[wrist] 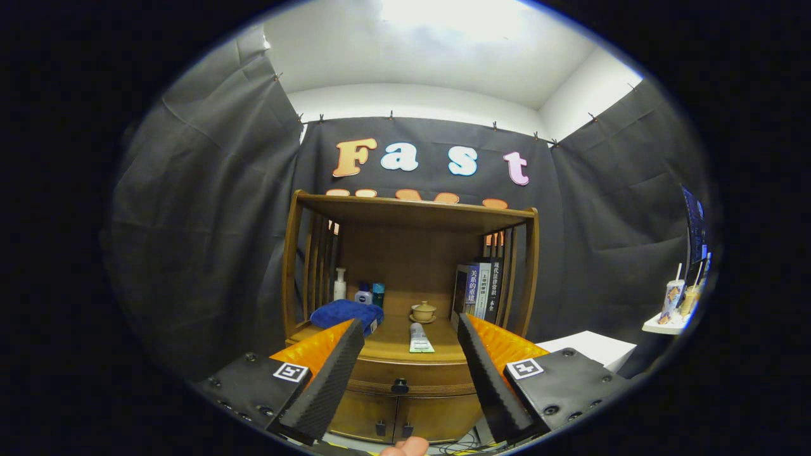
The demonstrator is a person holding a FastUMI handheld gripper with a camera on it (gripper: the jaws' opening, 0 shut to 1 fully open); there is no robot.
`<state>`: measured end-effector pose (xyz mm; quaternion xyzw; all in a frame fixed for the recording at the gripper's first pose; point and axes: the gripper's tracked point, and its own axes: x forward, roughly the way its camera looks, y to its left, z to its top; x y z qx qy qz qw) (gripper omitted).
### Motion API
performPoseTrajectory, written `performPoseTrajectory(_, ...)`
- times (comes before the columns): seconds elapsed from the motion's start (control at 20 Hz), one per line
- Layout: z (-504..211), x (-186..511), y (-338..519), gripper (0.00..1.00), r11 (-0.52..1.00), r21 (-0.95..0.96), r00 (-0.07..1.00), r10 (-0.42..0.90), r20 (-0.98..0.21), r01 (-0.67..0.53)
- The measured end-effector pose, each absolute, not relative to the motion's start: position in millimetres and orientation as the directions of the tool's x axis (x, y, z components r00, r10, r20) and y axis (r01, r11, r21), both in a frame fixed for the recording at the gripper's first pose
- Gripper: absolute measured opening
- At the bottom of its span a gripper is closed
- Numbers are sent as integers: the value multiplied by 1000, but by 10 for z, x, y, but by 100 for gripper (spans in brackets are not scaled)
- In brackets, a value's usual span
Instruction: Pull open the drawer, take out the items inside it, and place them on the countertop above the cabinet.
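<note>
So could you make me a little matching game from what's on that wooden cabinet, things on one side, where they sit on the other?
Things:
1. blue cloth
2. tube
3. teacup
4. books

Places:
A. standing upright by the cabinet's right slats
B. lying flat near the countertop's front edge, between the open fingers
C. bunched on the countertop's left side, below the bottles
D. on a saucer at the middle, behind the tube

Pairs: 1-C, 2-B, 3-D, 4-A

The drawer knob sits below, between the fingers; the drawer looks closed.

Blue cloth (pixel 345 313) partly hidden behind the gripper (pixel 410 334) finger.
</note>
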<state>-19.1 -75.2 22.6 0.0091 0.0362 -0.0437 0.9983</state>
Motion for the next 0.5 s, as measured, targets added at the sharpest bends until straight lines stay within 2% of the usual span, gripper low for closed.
performPoseTrajectory(0.5, 309, -215, -701, 98, 997, 4, 995, -81, -58, 82)
